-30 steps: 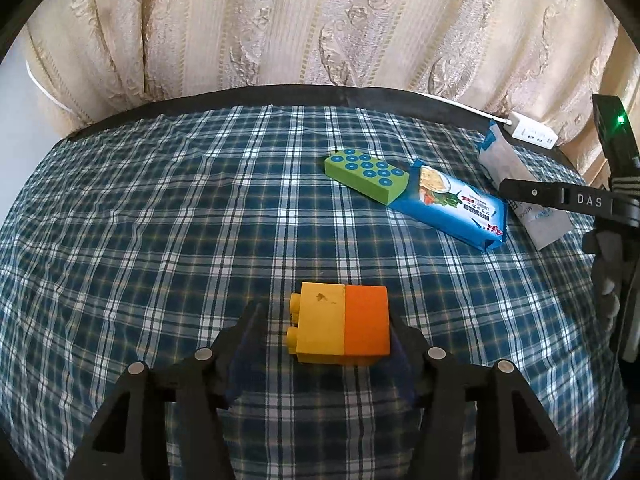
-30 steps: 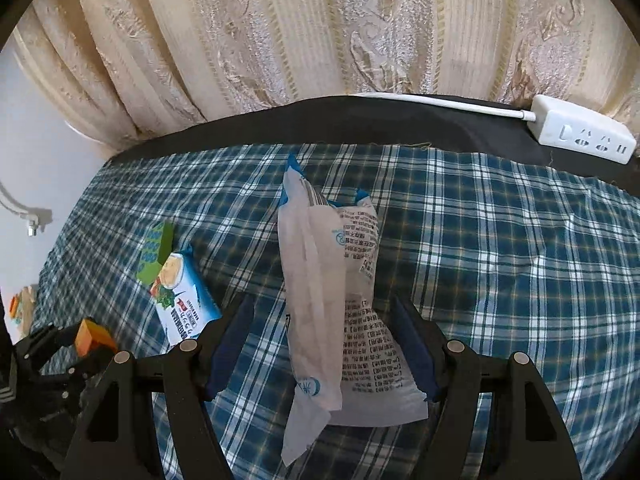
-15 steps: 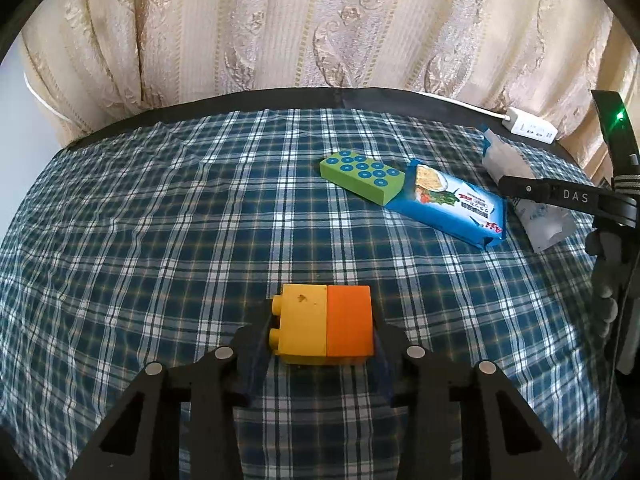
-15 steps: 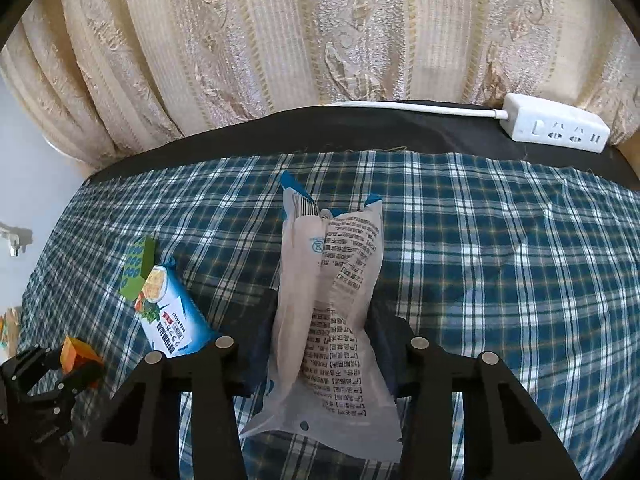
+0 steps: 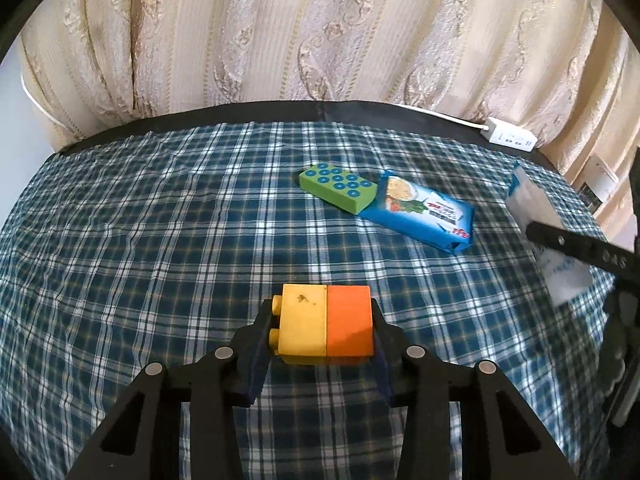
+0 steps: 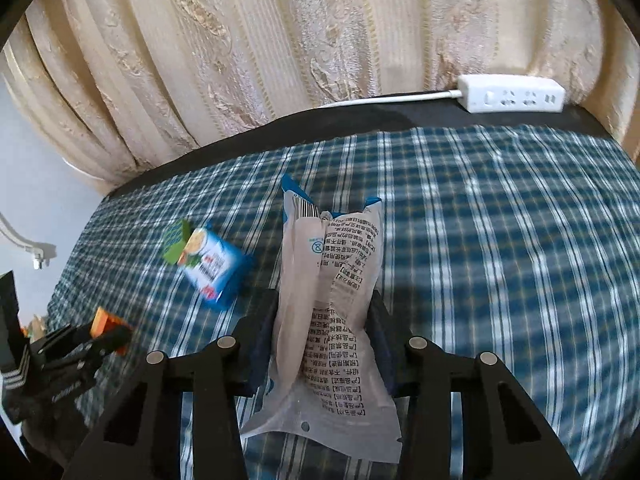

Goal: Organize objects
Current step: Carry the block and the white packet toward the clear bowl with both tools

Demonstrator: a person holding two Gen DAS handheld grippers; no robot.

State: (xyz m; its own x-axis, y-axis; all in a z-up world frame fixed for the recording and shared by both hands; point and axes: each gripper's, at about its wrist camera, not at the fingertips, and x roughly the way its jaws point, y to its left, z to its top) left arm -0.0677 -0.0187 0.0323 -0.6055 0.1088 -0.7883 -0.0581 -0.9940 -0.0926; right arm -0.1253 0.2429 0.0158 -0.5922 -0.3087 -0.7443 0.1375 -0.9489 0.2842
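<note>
Both tongs clamped: your left gripper (image 5: 324, 326) pinches the yellow-orange block pair (image 5: 326, 319) low over the plaid cloth (image 5: 160, 240); right gripper (image 6: 324, 320) squeezes the white pouch (image 6: 332, 300) mid-body. Pouch is floppy, may slide; blocks could split at the seam.

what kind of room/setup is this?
Probably a home room, not a lab: a table under a blue-and-white plaid cloth stands against heavy cream embroidered curtains, with a white power strip lying at the table's back edge.
</note>
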